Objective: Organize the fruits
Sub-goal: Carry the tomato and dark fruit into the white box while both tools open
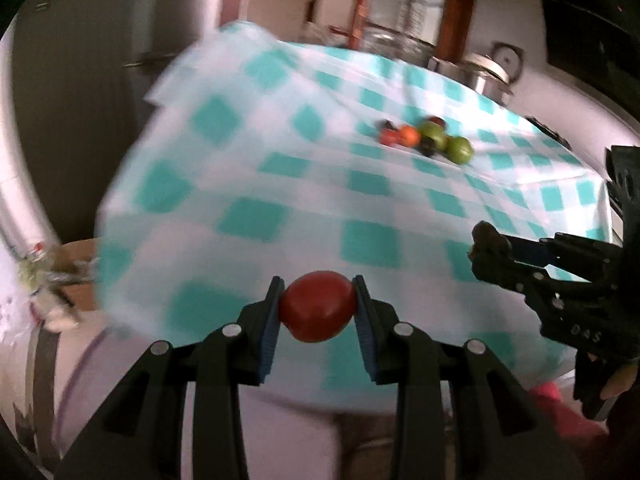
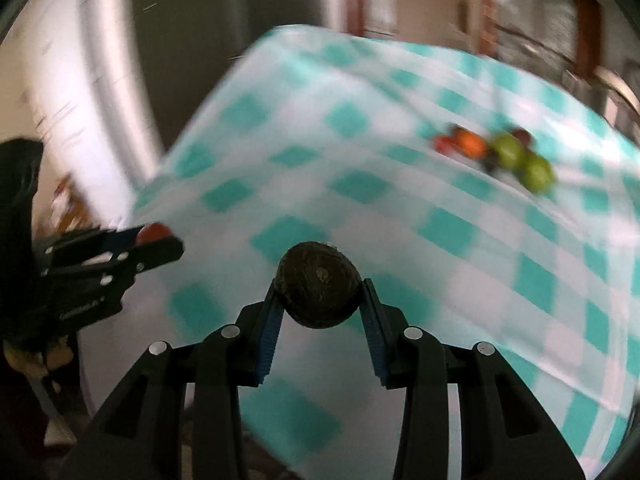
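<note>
Holding a red fruit (image 1: 318, 306), my left gripper (image 1: 318, 308) fills the lower centre of the left wrist view; its two blue pads (image 1: 269, 334) press on the fruit's left and right sides, so the tongs pinch it above the near edge of a table under a teal-and-white checked cloth (image 1: 280, 168).

My right gripper (image 2: 319, 294) sits at the lower centre of the right wrist view. Its pads (image 2: 272, 332) pinch a dark brown, rough-skinned fruit (image 2: 319, 290), which I read as a kiwi, though the blur leaves that uncertain. It too hangs over the near part of the cloth.

Each gripper shows in the other's view. At the right edge of the left wrist view I see the right one with the dark fruit at its tip. At the left edge of the right wrist view I see the left one with the red fruit showing between its fingers.

A cluster of fruit (image 1: 428, 140) lies on the cloth in the upper right of both views, well apart from both grippers: two green fruits (image 2: 524, 164) touching each other, an orange one (image 2: 470, 142), a small red one and some dark ones. Blur hides their exact count.

A steel pot with a lid (image 1: 490, 74) stands beyond the table's far right edge.
</note>
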`<state>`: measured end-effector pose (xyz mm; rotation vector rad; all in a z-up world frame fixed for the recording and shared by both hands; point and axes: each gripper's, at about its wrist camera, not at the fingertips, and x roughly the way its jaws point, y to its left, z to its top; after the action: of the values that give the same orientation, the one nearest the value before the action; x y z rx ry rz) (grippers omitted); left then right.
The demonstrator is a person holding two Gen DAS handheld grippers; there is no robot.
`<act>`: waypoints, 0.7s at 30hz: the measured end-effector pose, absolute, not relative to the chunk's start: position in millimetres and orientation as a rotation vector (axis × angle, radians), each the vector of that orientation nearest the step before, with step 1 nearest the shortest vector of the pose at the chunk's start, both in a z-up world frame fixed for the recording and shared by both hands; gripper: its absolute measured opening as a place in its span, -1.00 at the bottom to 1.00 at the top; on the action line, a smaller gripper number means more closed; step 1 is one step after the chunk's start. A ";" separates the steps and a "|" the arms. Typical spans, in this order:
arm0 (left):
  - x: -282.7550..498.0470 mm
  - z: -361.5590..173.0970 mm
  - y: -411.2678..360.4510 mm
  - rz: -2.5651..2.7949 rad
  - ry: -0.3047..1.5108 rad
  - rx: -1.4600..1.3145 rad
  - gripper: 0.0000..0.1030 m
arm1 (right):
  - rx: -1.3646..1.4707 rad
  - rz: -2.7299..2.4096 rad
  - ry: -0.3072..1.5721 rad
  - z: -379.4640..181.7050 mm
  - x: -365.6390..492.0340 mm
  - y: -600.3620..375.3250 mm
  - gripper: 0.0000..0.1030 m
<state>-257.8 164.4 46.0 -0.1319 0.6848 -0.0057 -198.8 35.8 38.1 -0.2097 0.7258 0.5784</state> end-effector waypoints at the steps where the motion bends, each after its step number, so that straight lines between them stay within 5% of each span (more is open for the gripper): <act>1: -268.6 45.3 177.3 0.021 0.678 -0.136 -0.33 | -0.248 0.621 0.721 38.2 -205.8 53.9 -0.25; 12: -331.9 -31.0 284.6 0.244 0.810 -0.199 -0.33 | -0.570 0.953 0.820 -14.8 -273.3 189.7 -0.25; 21: -304.9 -109.9 326.6 0.306 1.085 -0.159 -0.32 | -0.995 0.990 1.016 -137.6 -300.5 273.5 -0.25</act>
<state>-304.9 326.6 -109.9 -0.1592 1.0846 0.3064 -300.5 273.5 -137.6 -0.9950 1.0159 0.9898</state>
